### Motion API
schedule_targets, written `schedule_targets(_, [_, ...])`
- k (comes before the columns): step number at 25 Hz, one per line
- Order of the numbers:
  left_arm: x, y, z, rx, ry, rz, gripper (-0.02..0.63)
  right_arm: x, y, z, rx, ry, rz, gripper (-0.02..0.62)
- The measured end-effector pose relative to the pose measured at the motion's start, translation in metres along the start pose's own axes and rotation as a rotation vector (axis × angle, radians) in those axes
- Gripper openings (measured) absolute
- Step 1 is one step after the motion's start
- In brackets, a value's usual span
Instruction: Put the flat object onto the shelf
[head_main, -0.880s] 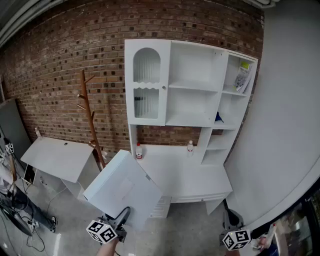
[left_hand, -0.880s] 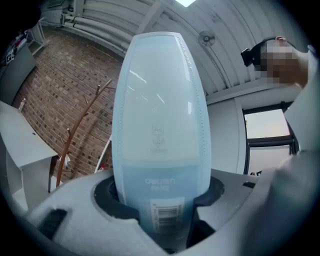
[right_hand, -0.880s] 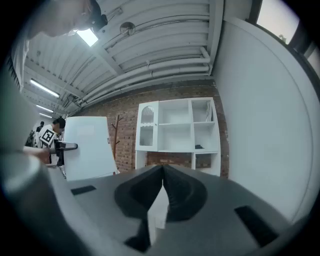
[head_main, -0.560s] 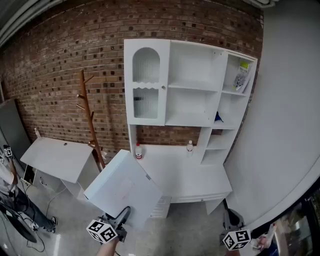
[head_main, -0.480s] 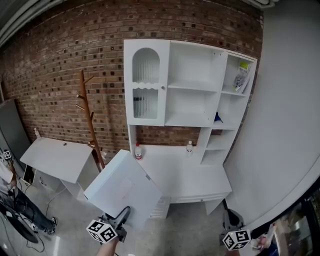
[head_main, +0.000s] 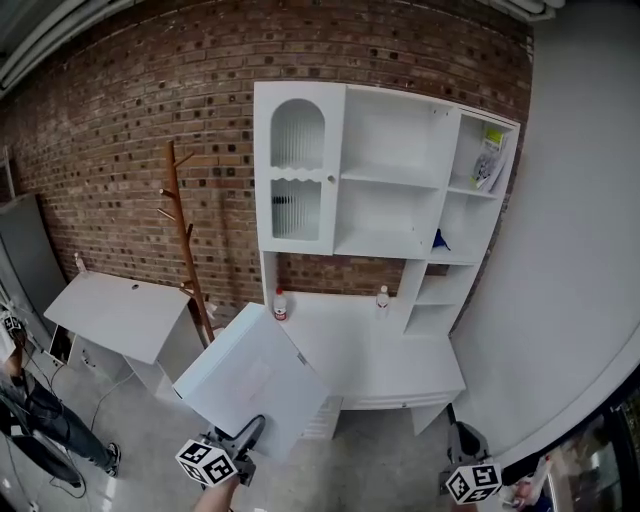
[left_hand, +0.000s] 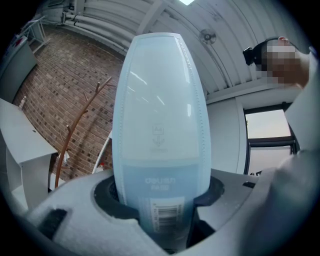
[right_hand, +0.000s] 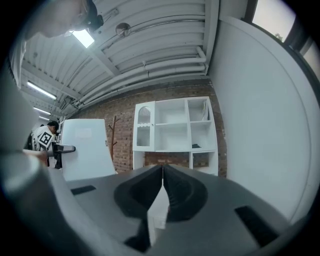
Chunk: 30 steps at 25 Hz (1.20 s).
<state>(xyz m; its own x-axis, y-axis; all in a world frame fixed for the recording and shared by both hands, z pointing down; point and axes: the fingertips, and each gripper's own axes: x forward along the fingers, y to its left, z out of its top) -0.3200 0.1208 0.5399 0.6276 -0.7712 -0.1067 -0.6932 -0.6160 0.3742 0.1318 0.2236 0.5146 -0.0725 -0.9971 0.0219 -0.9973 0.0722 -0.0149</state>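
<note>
Pale blue translucent flat plastic case (left_hand: 160, 125): my left gripper (head_main: 247, 432) has it clamped at the bottom edge, at the barcode-label end. The jaws are closed onto both faces and the case sticks up out of them. The print on it is too blurred to read. In the head view the case reads as plain white, tilted, and held low in front of the white shelf unit (head_main: 395, 180) on the brick wall. Its upper corner overlaps the front left corner of the unit's desk top (head_main: 400, 350); I can't tell the gap there.

Right gripper (right_hand: 163, 169): jaws pressed together, nothing between them. It is cut off at the head view's bottom edge.

Two small bottles (head_main: 280, 303) stand at the desk top's back edge. The items in the right-hand compartments are too small to identify.
</note>
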Motion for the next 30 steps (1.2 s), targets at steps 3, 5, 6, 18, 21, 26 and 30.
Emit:
schedule_targets(3, [0.002,-0.008,-0.002,-0.002,-0.002,0.010,0.279,0.000,-0.007,-0.002,-0.004,-0.002,0.002,0.031])
schedule_targets(5, [0.005,-0.012,-0.003,0.002,-0.006,0.016,0.279,0.000,-0.013,-0.004,-0.012,0.006,0.005,0.031])
schedule_targets(6, [0.006,-0.013,-0.004,0.007,-0.006,0.020,0.278,0.001,-0.015,-0.006,-0.020,0.015,0.009,0.031])
schedule_targets(18, [0.018,-0.044,-0.029,0.020,0.003,0.078,0.278,0.010,-0.046,-0.033,-0.060,0.085,0.083,0.031])
schedule_targets(21, [0.022,-0.051,-0.035,0.014,0.006,0.092,0.278,0.013,-0.055,-0.038,-0.052,0.090,0.089,0.031])
schedule_targets(26, [0.029,-0.054,-0.038,0.022,0.010,0.104,0.278,0.020,-0.068,-0.036,-0.043,0.086,0.096,0.031])
schedule_targets(30, [0.042,-0.055,-0.034,0.022,-0.004,0.103,0.278,0.028,-0.076,-0.036,-0.040,0.085,0.094,0.031])
